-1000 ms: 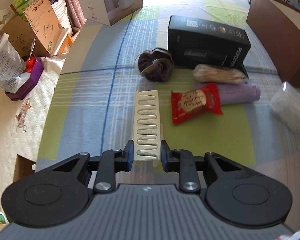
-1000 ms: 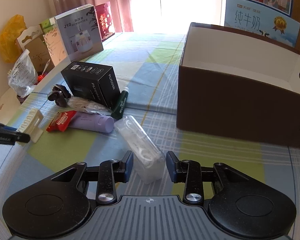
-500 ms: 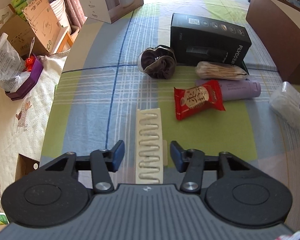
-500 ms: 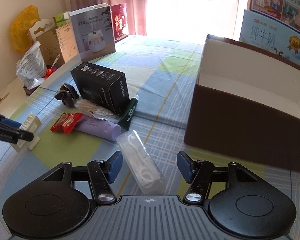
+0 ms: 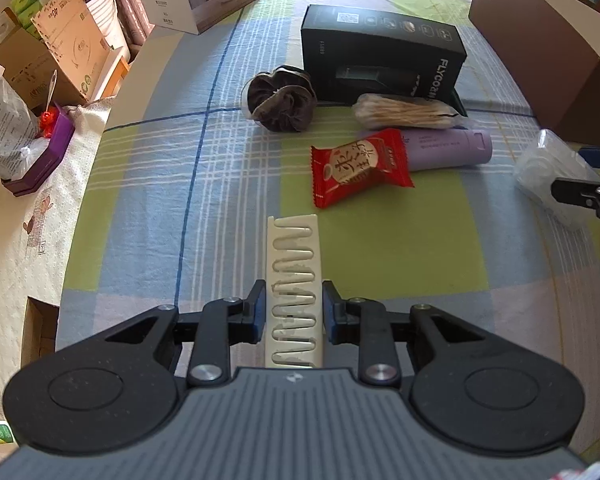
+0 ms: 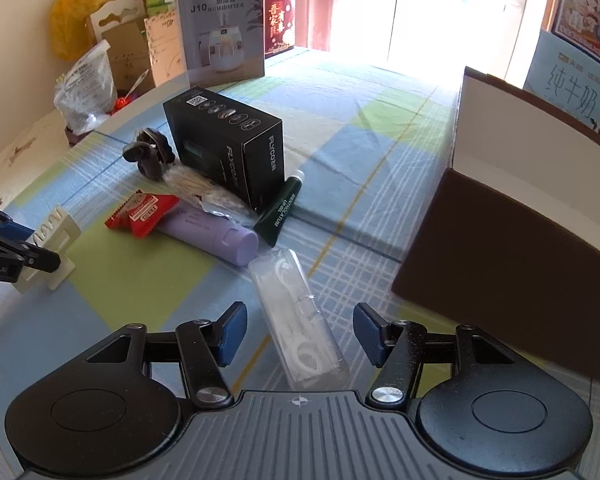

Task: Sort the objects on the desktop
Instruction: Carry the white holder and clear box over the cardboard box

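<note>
- Left wrist view: my left gripper [image 5: 294,312] has its blue pads against both long sides of the cream plastic rack with wavy slots [image 5: 294,276], clenched on it as it lies on the checked blue-and-green tablecloth [image 5: 148,200].
- Beyond the rack lie a red snack packet [image 5: 358,166], a lilac tube [image 5: 446,149] and a dark brown scrunchie [image 5: 282,100].
- Right wrist view: my right gripper [image 6: 300,334] is spread wide, jaws on either side of the clear plastic box of white floss picks [image 6: 296,316] without touching it.
- A brown cardboard box with a white inside [image 6: 520,224] stands open just right of it.
</note>
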The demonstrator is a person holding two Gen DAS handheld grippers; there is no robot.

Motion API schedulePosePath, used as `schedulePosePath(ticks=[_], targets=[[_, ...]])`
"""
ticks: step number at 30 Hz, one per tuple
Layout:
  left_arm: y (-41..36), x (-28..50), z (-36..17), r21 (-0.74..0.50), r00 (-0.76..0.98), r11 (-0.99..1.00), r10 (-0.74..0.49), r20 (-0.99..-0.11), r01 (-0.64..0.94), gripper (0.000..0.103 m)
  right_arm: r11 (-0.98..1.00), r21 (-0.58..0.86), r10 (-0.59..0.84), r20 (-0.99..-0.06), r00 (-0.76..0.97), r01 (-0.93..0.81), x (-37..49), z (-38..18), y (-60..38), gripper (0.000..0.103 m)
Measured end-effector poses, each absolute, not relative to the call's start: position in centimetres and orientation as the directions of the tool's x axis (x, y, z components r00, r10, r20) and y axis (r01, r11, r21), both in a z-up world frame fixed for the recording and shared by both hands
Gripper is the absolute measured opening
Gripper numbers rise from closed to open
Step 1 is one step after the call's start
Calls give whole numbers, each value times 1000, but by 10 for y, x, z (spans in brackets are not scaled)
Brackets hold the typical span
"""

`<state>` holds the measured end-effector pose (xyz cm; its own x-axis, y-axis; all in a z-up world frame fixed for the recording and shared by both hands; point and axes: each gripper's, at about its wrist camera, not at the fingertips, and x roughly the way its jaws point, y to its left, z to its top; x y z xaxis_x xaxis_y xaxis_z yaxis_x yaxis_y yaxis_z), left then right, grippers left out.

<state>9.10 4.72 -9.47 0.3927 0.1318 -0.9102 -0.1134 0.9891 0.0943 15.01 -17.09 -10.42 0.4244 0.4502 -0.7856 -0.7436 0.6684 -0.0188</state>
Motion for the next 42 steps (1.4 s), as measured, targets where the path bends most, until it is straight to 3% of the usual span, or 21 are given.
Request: schedulePosePath(ticks=[2,5,19,42], targets=[[45,91,-93,97,392,988,136,-910,-119,24,647,-33,449,-790,416,-762,150,-107,-169,41],[39,90,-89,92,403,989,131,-906,-117,24,621,-40,450,-799,398,-783,148,-108,-168,27],[-13,94,-60,64,480,996,82,-873,-55,24,668,58,465,-810,356,-742,139,-77,-207,26],[-164,141,7,38,623,984,-80,-778,174,24,766,164,538,-692,480,-622,159,10,-346,26]])
